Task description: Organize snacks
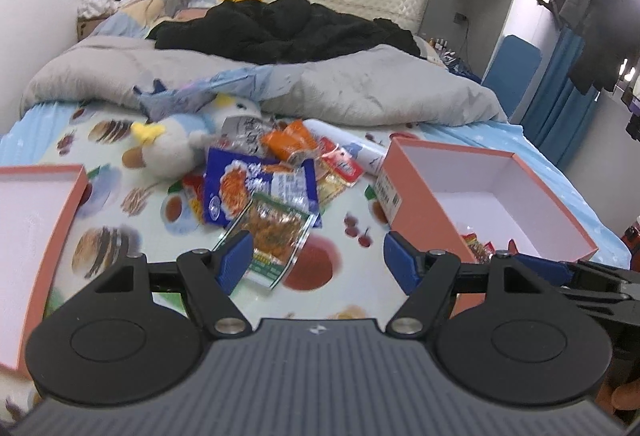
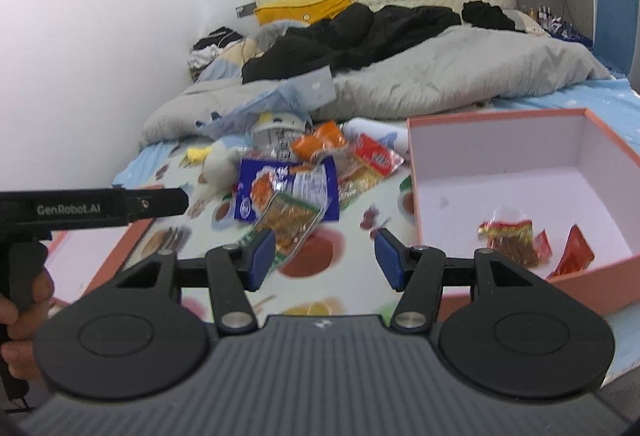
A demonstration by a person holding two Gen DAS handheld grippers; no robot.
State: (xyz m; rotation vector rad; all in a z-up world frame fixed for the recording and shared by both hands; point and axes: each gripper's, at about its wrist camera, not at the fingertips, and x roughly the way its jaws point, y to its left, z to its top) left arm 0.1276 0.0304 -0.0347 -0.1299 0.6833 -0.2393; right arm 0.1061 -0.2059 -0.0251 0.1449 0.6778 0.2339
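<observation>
Both the left gripper (image 1: 318, 260) and right gripper (image 2: 325, 259) hover with fingers wide and empty near the snack pile (image 1: 272, 188) on the bed, so next one should probably grab a packet for the pink box (image 2: 496, 140).

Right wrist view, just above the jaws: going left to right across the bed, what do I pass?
Shallow salmon-pink box lid → green-and-orange clear snack packet at the near edge of the snack pile → bare patch of fruit-print bedsheet → deep salmon-pink cardboard box, holding a red-and-clear snack packet, then small red sachets.
</observation>
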